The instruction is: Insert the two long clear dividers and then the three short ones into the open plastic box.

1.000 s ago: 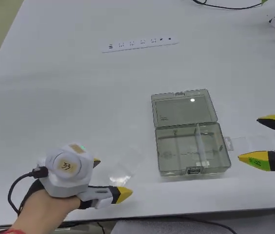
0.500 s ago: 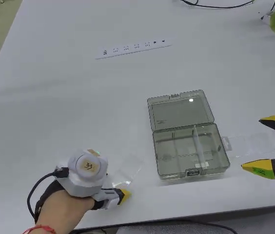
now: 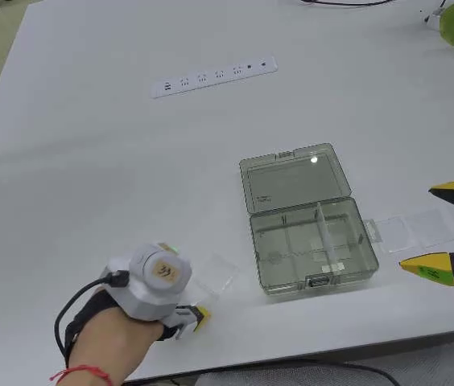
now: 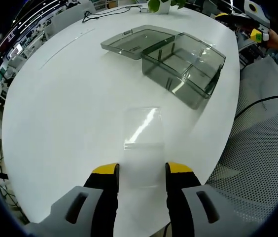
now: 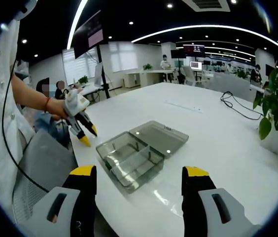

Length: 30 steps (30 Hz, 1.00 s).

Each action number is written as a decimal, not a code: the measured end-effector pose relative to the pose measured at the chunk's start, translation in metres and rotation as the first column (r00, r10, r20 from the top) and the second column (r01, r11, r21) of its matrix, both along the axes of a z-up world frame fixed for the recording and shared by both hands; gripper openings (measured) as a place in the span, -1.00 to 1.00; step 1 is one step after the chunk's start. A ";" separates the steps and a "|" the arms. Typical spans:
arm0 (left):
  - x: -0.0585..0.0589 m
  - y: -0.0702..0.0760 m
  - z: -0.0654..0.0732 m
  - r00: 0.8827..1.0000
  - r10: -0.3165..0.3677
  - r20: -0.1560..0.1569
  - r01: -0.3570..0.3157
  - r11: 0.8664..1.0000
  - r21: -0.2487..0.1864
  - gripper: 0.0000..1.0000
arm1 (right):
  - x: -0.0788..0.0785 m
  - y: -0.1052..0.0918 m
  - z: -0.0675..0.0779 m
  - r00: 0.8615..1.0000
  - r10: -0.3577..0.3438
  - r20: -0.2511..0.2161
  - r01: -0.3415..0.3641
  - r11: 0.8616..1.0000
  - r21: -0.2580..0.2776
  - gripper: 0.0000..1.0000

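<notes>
Left gripper [image 4: 142,170] jaws partly spread, holding nothing. Clear divider [image 4: 143,127] lies flat on the table [image 4: 55,123] just ahead of its tips, near the table's front edge. Open box [image 4: 183,66] is ahead and to its right, bare table between. Right gripper [image 5: 141,173] is spread wide and empty, with more dividers [image 3: 416,229] flat between its jaws, beside the box.

Box [image 3: 291,183] between two dividers [image 3: 416,229]
</notes>
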State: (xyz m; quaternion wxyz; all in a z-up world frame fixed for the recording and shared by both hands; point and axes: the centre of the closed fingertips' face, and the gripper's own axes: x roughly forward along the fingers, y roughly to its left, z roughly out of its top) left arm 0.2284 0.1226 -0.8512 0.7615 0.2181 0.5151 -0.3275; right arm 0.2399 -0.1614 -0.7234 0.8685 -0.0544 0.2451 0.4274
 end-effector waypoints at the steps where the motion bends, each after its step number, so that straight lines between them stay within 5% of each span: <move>1: 0.000 0.000 0.000 1.000 -0.004 0.000 0.004 1.000 0.000 -0.30 | 0.000 0.000 0.000 1.000 -0.001 -0.001 0.001 1.000 0.003 0.42; 16: 0.003 -0.001 0.001 0.999 -0.022 -0.041 0.022 1.000 -0.007 -0.38 | -0.002 -0.004 -0.001 1.000 -0.012 -0.001 0.012 1.000 0.008 0.40; 30: 0.001 -0.008 0.005 0.991 0.098 -0.092 -0.110 0.984 -0.138 -0.40 | -0.005 -0.001 -0.001 1.000 -0.004 0.001 0.004 1.000 0.000 0.40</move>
